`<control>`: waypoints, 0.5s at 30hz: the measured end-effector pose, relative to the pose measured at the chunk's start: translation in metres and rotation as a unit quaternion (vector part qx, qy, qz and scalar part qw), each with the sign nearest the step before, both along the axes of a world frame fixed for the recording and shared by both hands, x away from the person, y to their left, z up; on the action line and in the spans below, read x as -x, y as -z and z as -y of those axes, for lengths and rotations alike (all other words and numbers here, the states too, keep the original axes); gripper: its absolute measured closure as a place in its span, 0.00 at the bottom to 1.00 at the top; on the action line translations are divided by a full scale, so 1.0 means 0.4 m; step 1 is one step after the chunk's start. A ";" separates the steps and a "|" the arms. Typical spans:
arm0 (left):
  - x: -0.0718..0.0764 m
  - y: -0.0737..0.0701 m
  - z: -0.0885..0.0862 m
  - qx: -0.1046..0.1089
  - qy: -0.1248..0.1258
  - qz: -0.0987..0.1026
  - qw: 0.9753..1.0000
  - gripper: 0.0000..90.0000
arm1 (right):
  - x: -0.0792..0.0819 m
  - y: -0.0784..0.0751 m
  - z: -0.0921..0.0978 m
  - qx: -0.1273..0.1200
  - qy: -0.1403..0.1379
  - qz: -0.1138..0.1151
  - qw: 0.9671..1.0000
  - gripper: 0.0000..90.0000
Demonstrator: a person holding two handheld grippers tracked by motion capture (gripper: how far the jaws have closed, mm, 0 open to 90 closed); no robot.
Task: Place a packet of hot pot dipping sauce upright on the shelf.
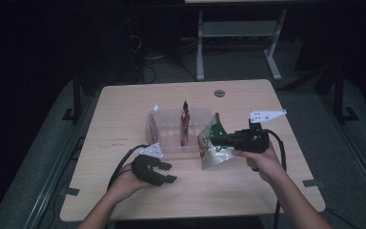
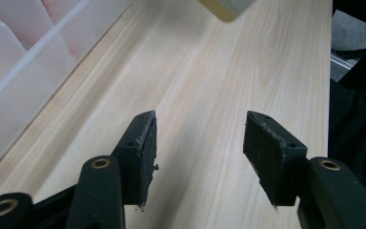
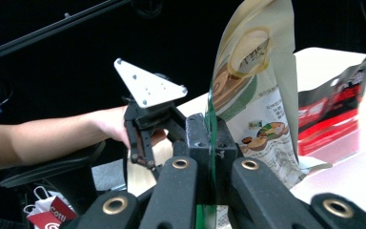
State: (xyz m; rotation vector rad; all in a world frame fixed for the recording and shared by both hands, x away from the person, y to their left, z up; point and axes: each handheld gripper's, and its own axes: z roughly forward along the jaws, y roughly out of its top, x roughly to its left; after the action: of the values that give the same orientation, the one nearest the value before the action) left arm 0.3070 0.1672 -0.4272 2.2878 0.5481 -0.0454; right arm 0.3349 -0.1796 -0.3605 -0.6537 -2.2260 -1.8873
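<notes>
- Dark floor and a white table frame lie beyond the pale wooden tabletop [image 1: 124, 191].
- Right gripper [image 1: 215, 139] has its fingers clamped on the edge of a green-and-cream snack pouch [image 1: 210, 148], held just above the tabletop, just beside the clear plastic bin [image 1: 169, 143].
- That bin stands mid-table; a red packet [image 1: 185, 125] stands upright inside it.
- Left gripper [image 1: 167, 172] rests low near the front edge, fingers apart, holding nothing.
- Nothing lies between pouch and bin.
</notes>
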 end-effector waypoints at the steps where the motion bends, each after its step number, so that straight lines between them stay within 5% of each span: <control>1: 0.000 0.000 0.000 -0.002 0.002 0.000 1.000 0.49 | -0.005 -0.002 0.003 0.001 0.003 0.003 1.000 1.00; 15: -0.003 0.002 -0.005 -0.007 0.000 0.005 1.000 0.42 | -0.067 -0.031 -0.001 0.003 0.024 0.015 1.000 1.00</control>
State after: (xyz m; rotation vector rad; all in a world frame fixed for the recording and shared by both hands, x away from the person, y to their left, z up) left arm 0.3084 0.1690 -0.4279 2.2999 0.5437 -0.0301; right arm 0.3615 -0.1790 -0.3482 -0.6894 -2.2563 -1.9257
